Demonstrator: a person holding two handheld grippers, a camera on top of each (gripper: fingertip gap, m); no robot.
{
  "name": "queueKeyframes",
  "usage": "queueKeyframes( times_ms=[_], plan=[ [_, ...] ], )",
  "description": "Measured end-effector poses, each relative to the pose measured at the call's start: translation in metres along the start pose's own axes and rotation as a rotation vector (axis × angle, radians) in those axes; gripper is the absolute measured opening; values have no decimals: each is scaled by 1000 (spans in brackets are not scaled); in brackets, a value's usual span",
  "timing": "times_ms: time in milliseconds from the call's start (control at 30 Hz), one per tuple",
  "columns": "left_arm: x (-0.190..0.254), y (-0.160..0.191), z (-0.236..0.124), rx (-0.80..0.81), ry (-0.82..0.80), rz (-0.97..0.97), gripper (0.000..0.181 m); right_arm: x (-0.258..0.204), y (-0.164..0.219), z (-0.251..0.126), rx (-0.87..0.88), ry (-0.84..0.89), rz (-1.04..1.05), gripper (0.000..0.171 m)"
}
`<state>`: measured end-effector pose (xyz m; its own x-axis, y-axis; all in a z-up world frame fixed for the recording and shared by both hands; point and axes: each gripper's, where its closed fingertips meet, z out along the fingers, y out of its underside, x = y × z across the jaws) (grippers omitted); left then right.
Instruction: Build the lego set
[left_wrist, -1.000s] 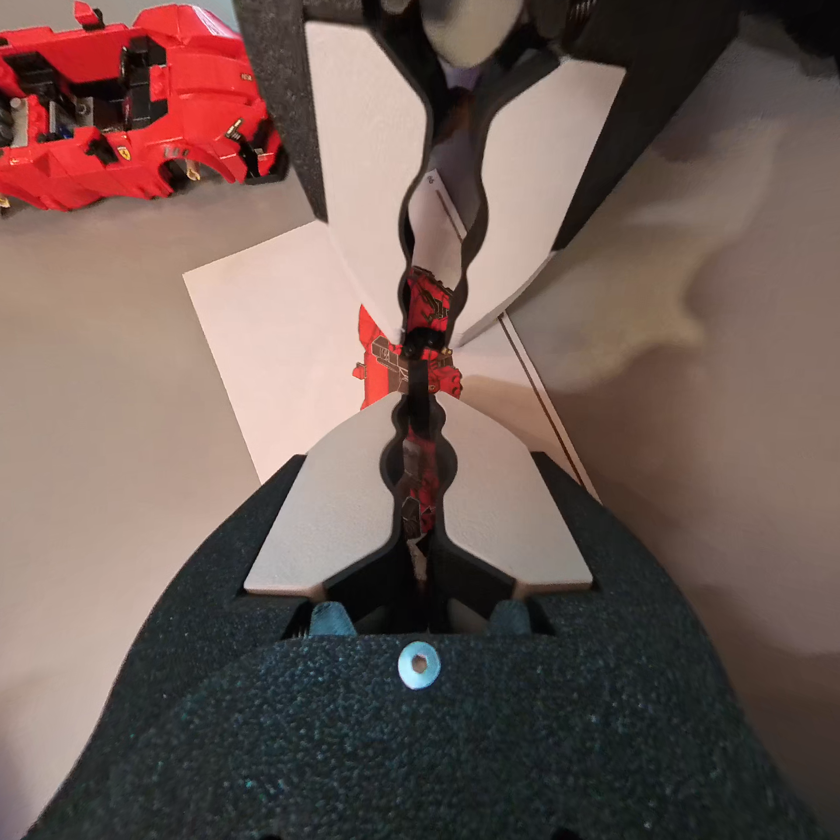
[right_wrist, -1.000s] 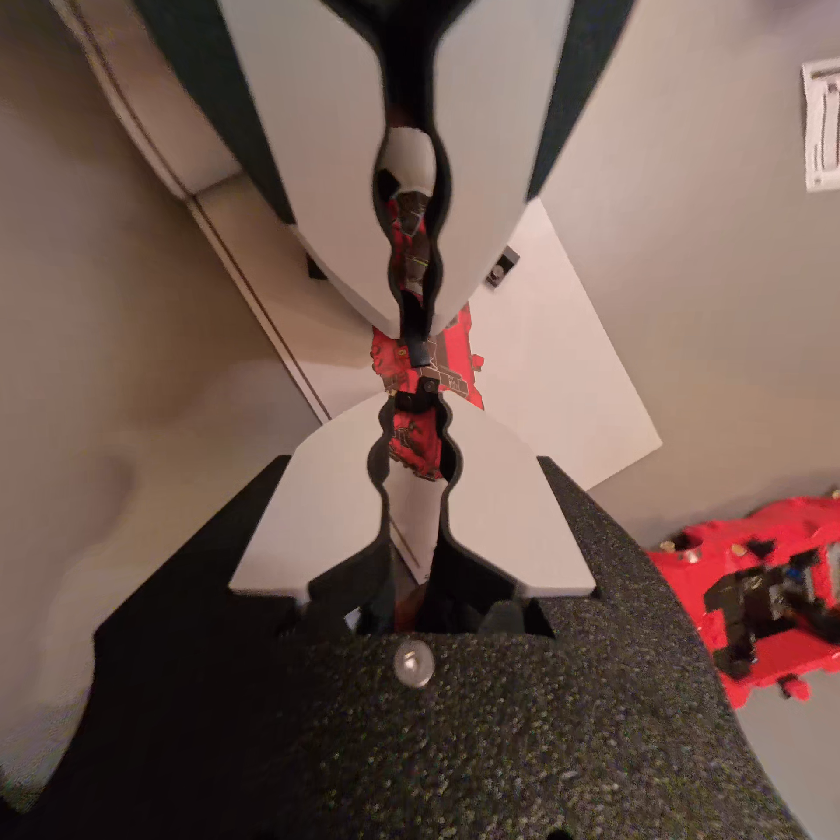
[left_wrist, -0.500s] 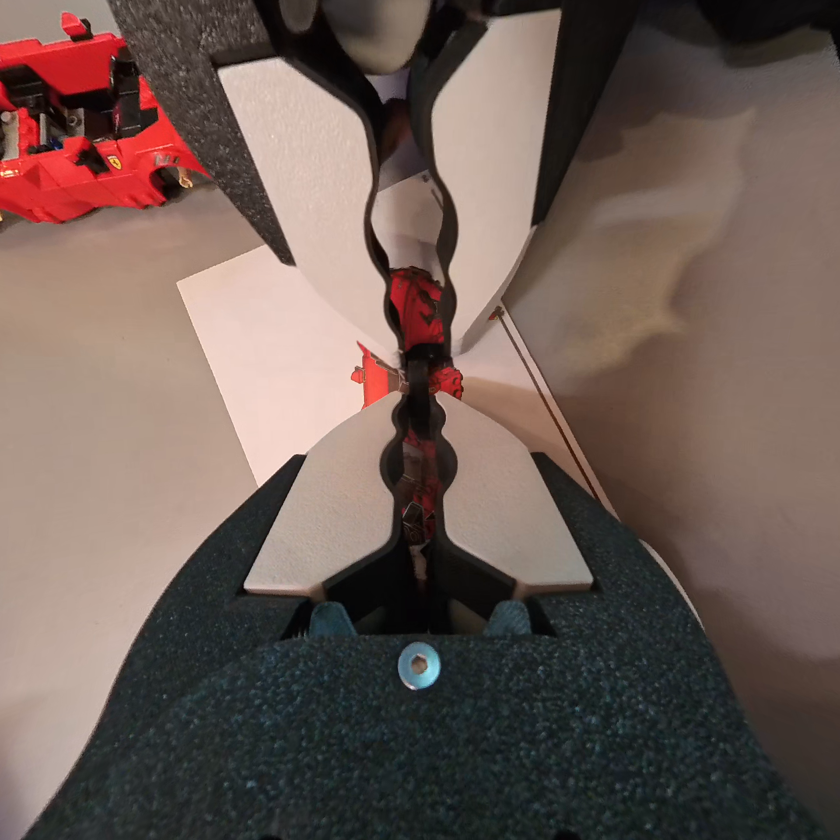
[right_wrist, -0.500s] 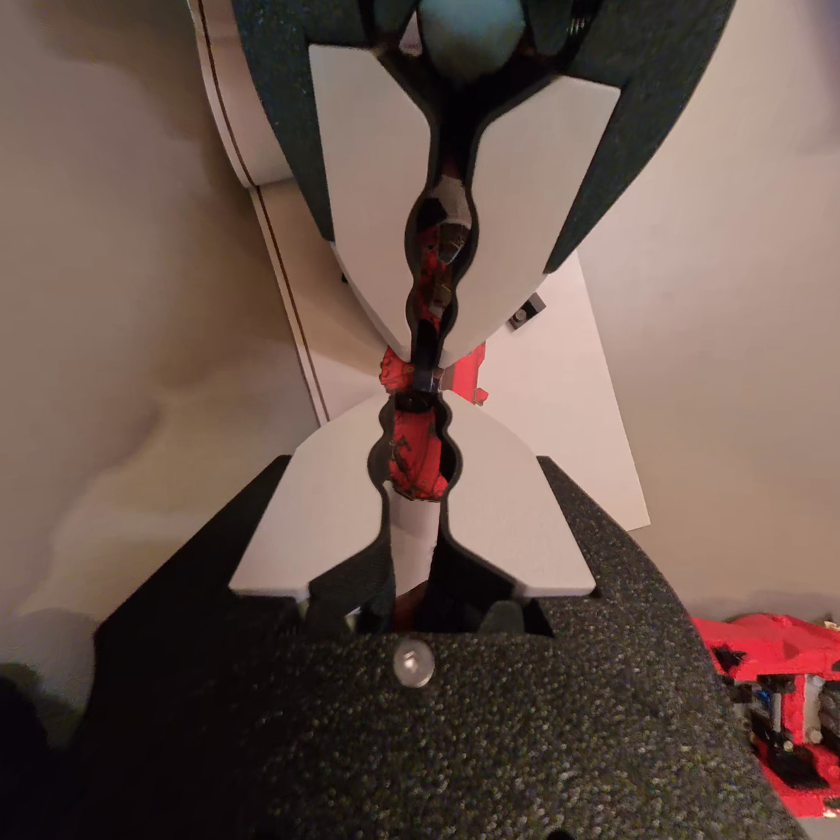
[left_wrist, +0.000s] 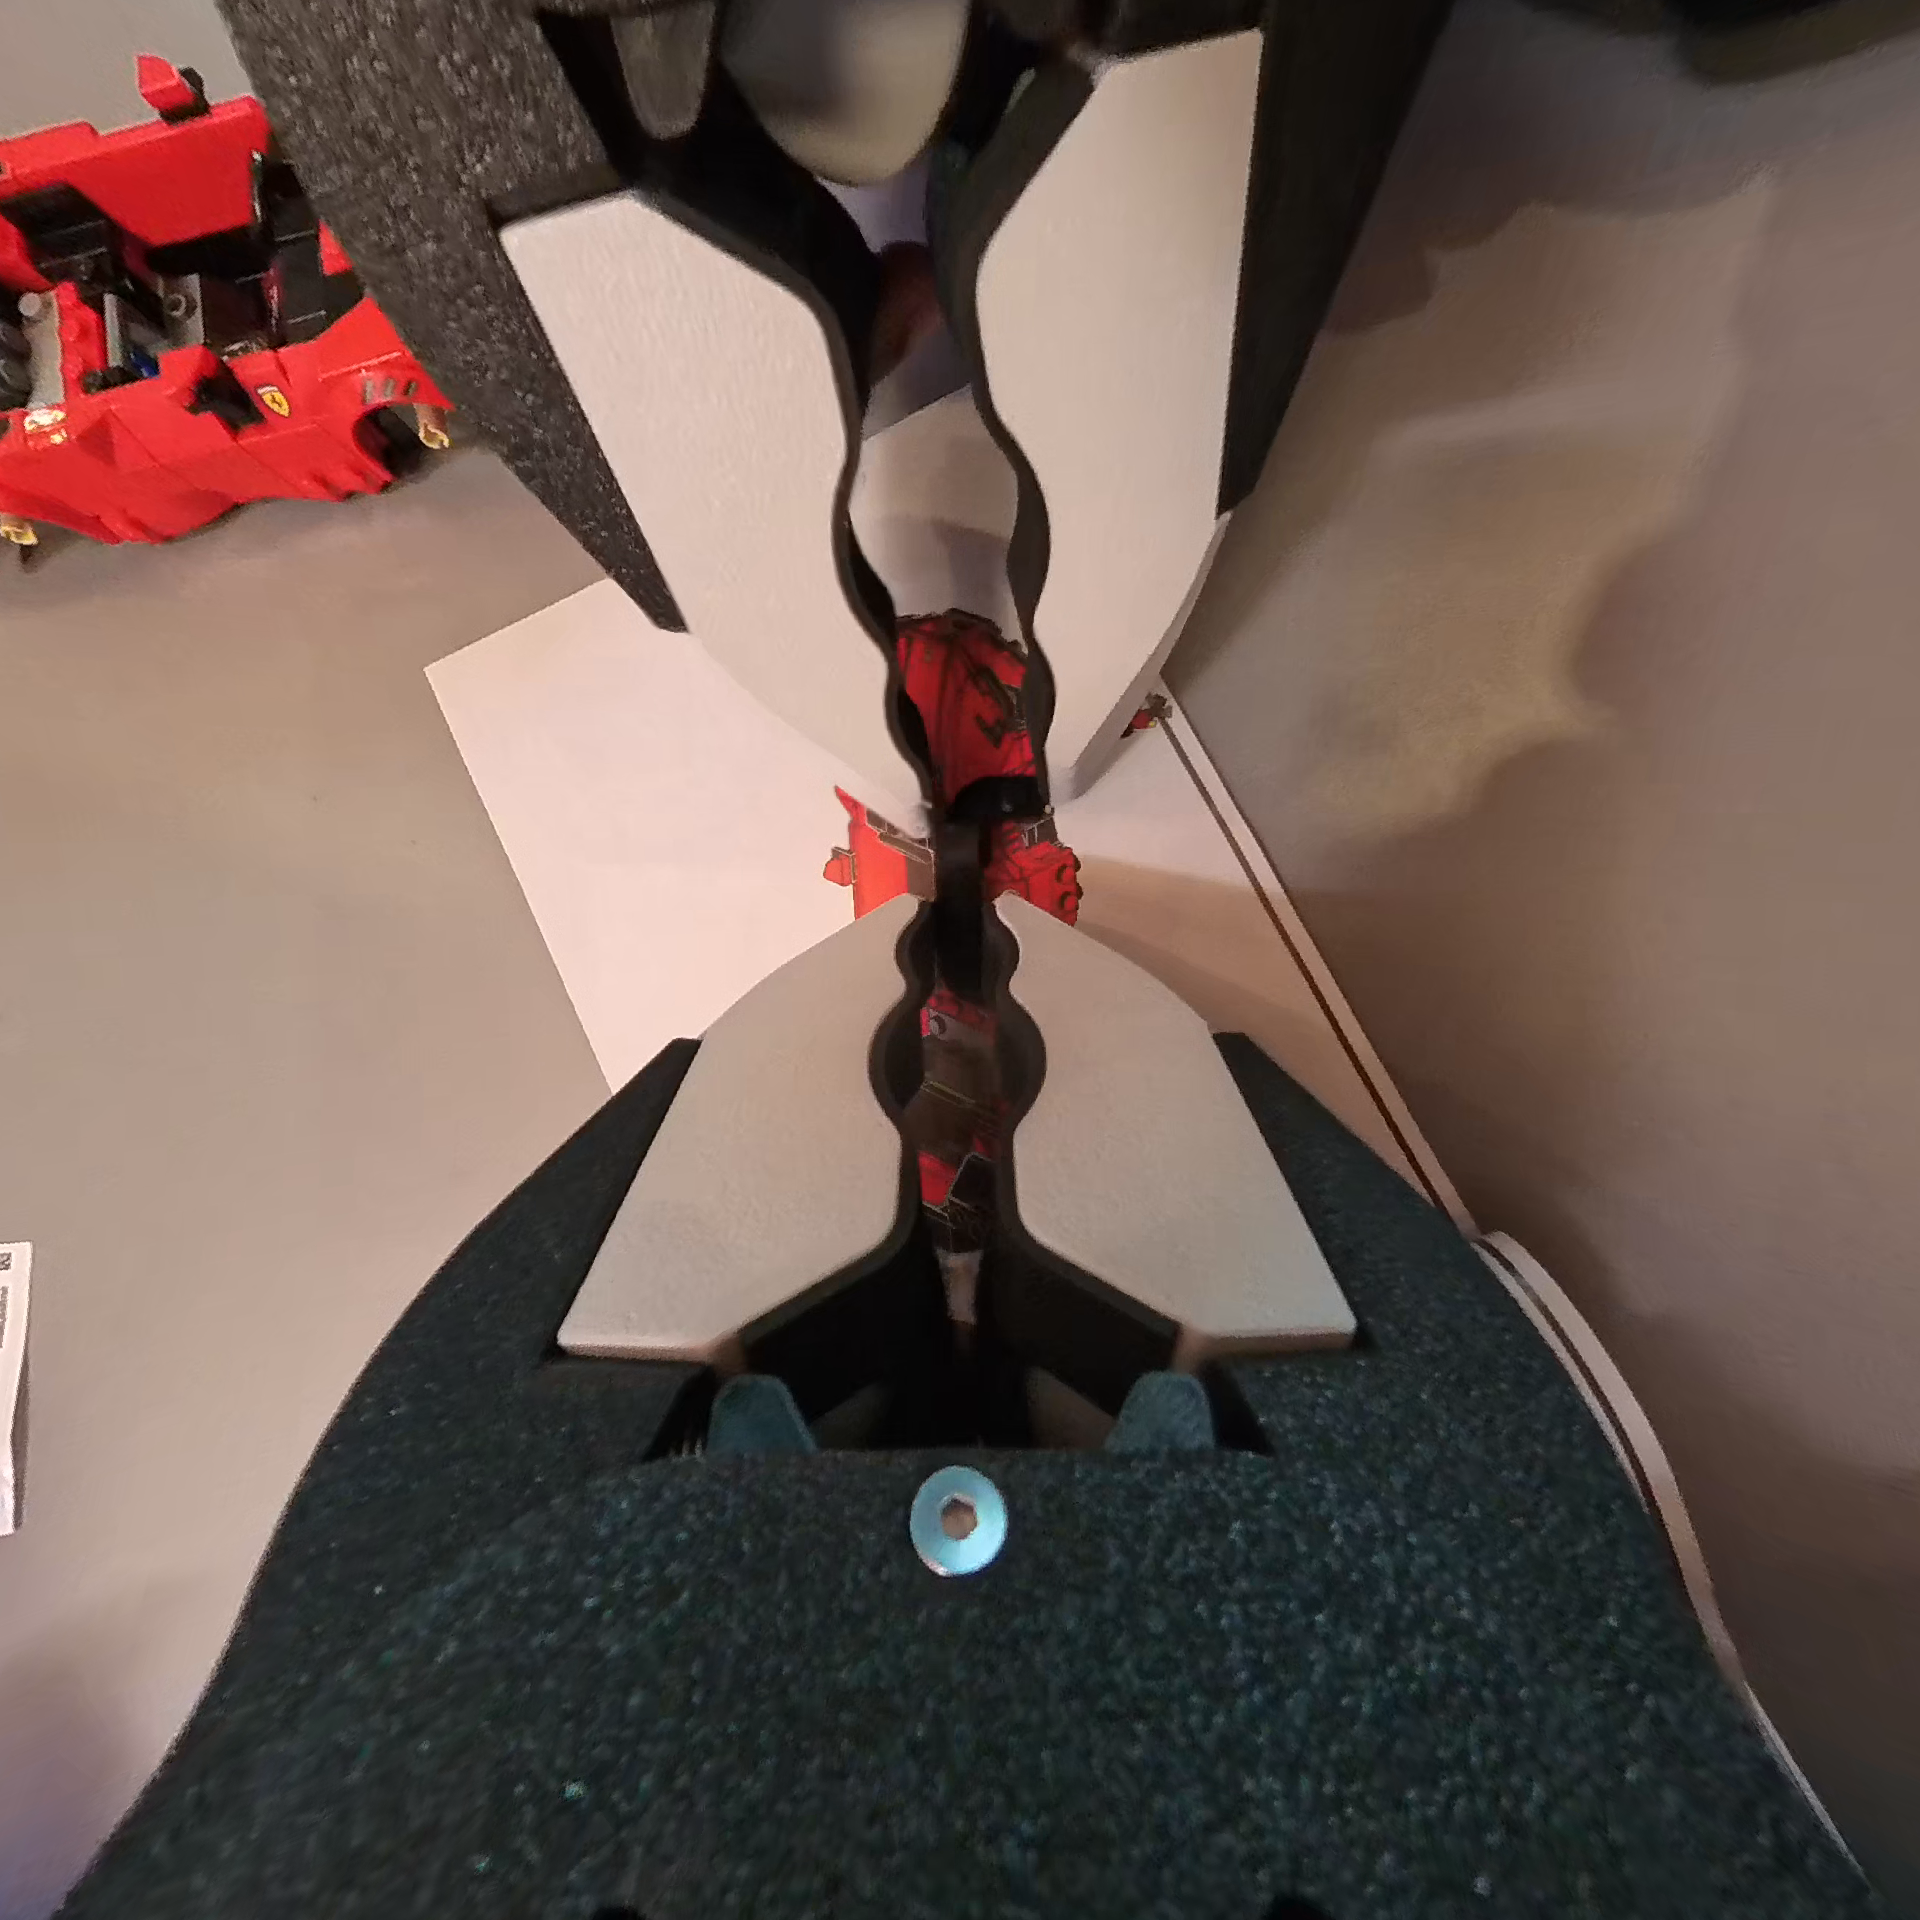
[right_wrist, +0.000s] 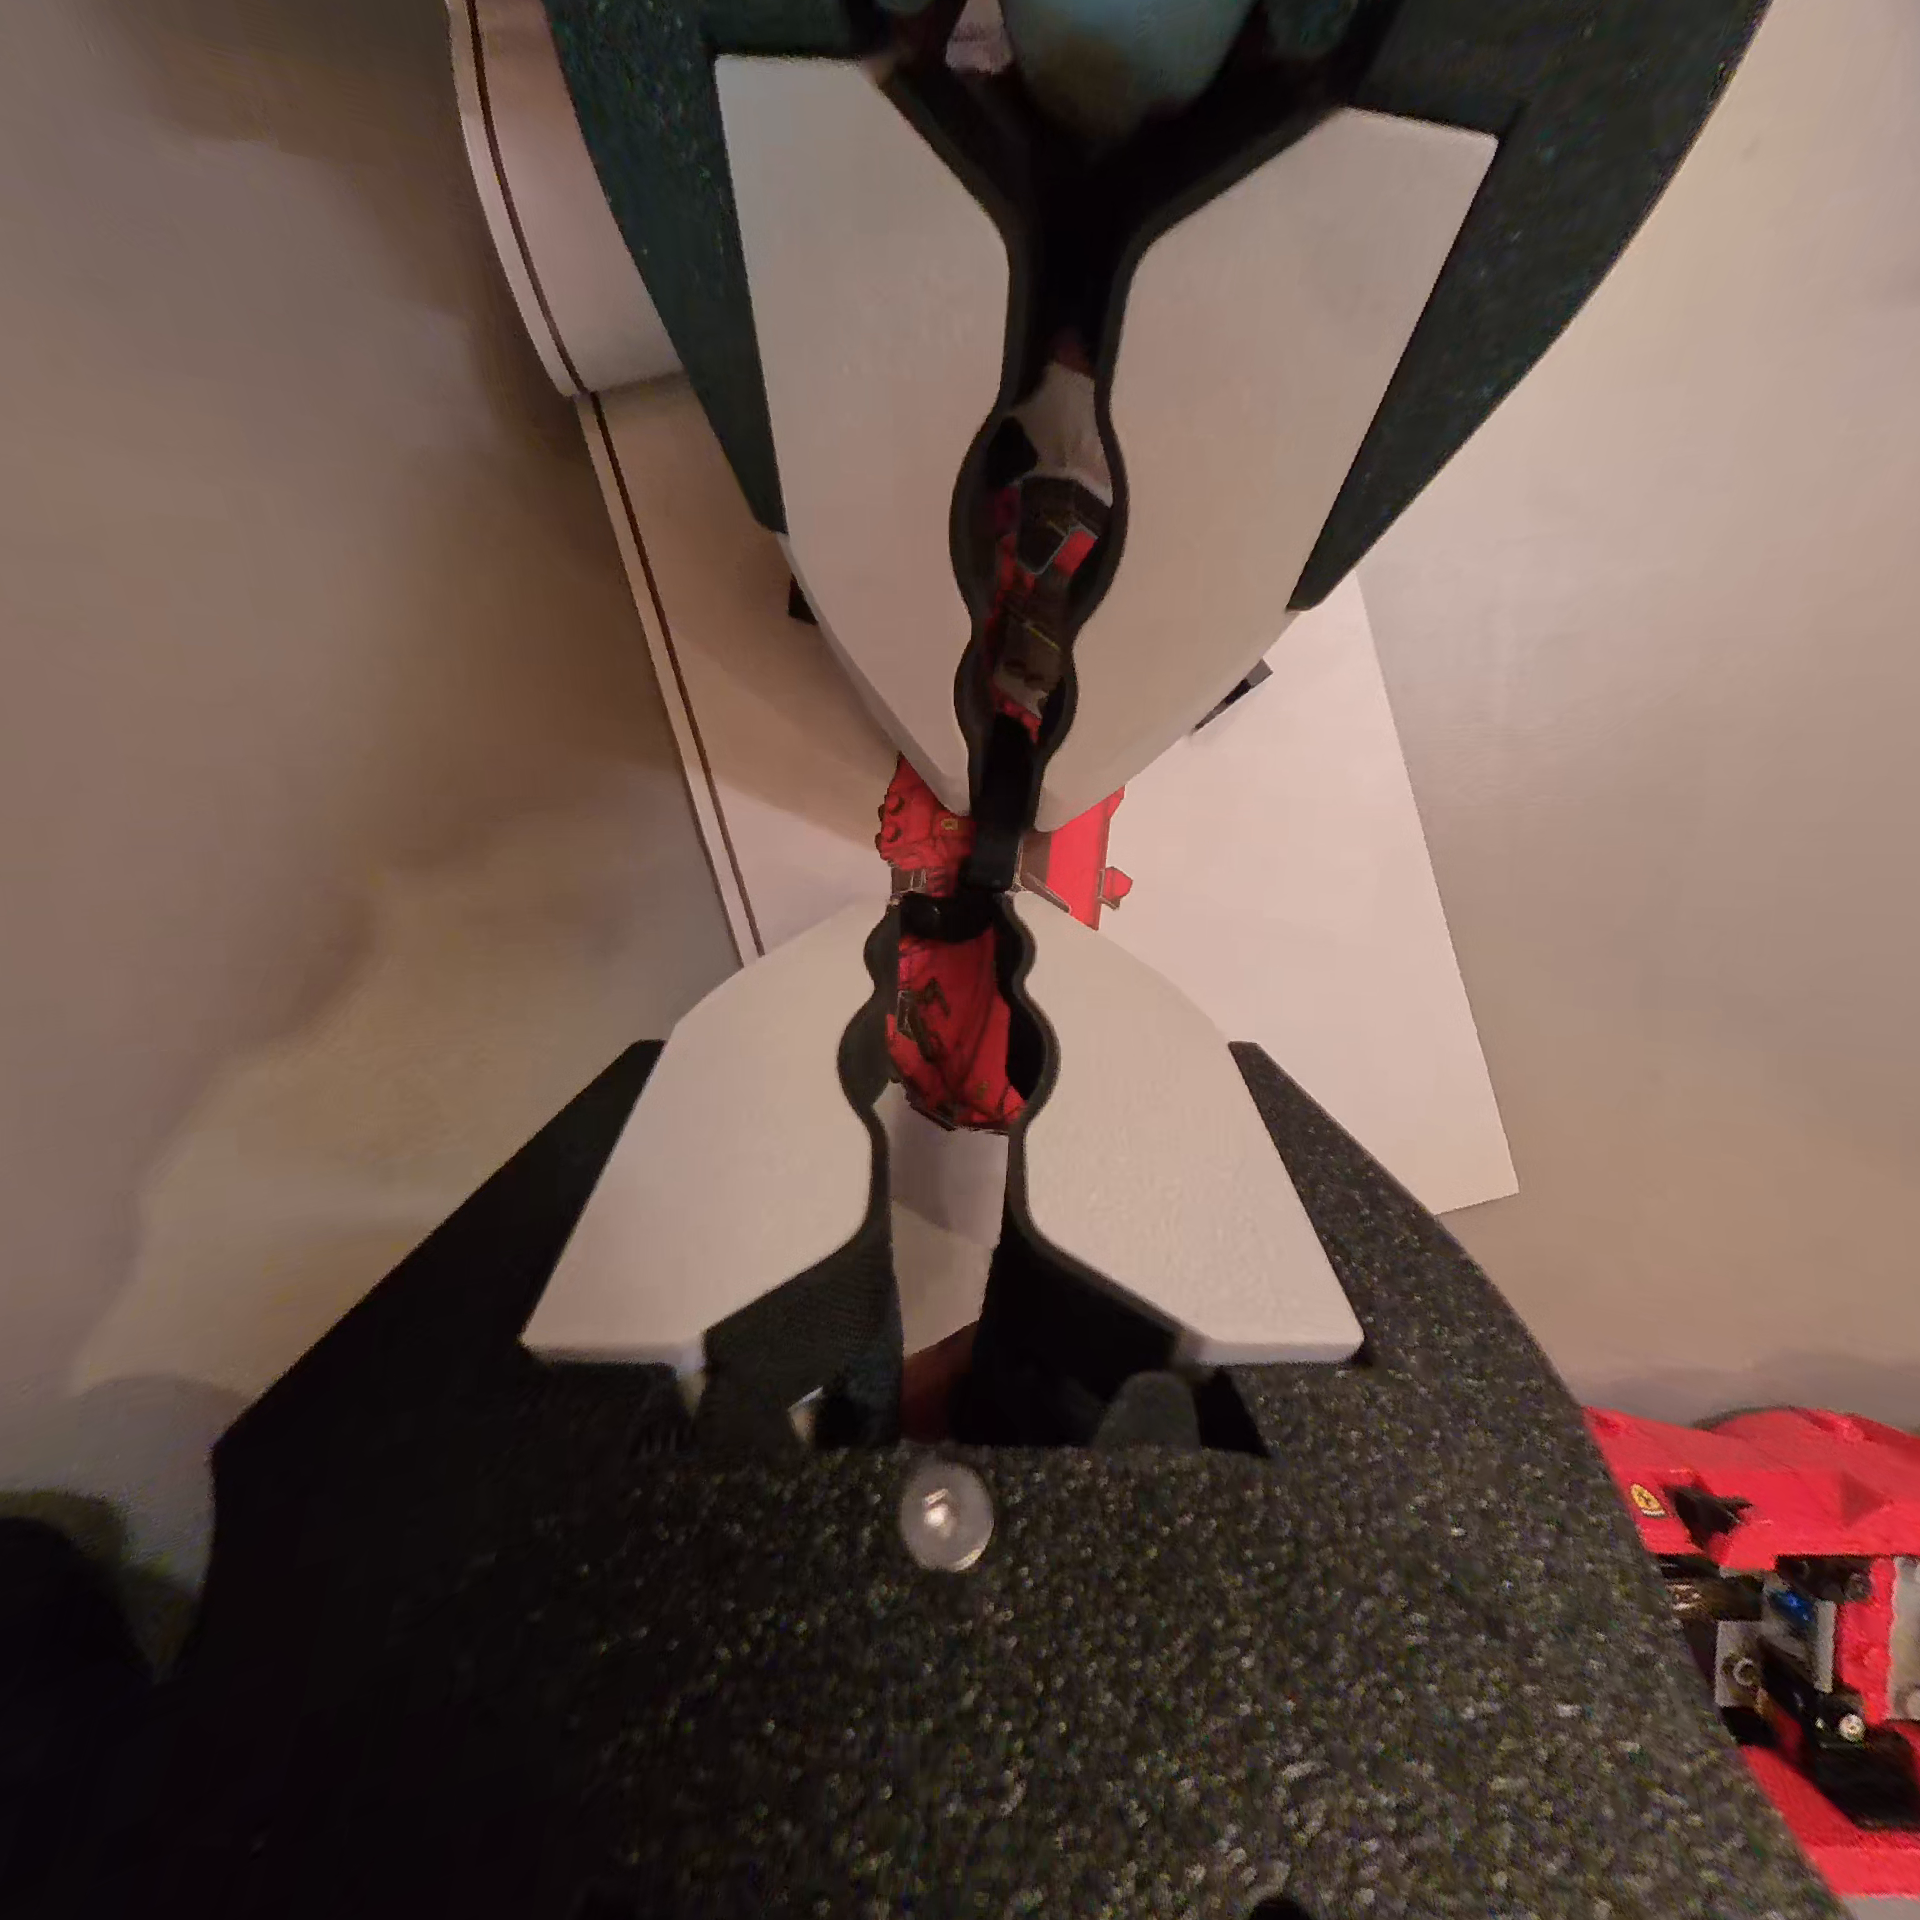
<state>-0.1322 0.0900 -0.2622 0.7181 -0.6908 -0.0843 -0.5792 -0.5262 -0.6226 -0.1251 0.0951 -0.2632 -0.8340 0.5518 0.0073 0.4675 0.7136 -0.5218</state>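
My left hand-held gripper (left_wrist: 961, 914) pinches a thin black lego strip (left_wrist: 961, 883); my right hand-held gripper (right_wrist: 940, 914) clamps a small black lego piece (right_wrist: 935, 916) tip-to-tip, above the white instruction sheet (left_wrist: 665, 790) on the grey tabletop (left_wrist: 260, 831).

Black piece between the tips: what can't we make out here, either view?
- Black piece: shape and seating unclear in both wrist views; left gripper and right gripper cover most of it.
- Instruction sheet: drawing mostly behind the fingers.
- Red car: cut by the left view's edge and by the right gripper; cut at the right view's corner.
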Motion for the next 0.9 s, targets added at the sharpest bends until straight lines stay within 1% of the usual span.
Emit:
queueKeyframes(
  times_ms=[233, 467, 567, 733, 767, 867, 900],
  plan=[
    [0, 0, 0, -6, -2, 8, 8, 1, 2, -3, 4, -2, 37, 28],
    [3, -1, 1, -20, 20, 25, 8, 3, 4, -2, -4, 17, 29, 23],
    [3, -1, 1, -24, 18, 25, 8, 2, 2, -3, 11, 12, 31, 28],
    [2, -1, 1, -31, 13, 23, 8, 5, 3, -4, -5, 54, 17, 32],
    [3, -1, 1, -32, 12, 22, 8, 5, 3, -6, 2, 62, 17, 30],
    [3, 0, 0, -45, 12, 19, 8, 6, -1, -12, 43, 73, 37, 6],
    [3, 0, 0, -52, 12, 17, 8, 5, -2, -13, 46, 69, 39, 0]
  ],
)
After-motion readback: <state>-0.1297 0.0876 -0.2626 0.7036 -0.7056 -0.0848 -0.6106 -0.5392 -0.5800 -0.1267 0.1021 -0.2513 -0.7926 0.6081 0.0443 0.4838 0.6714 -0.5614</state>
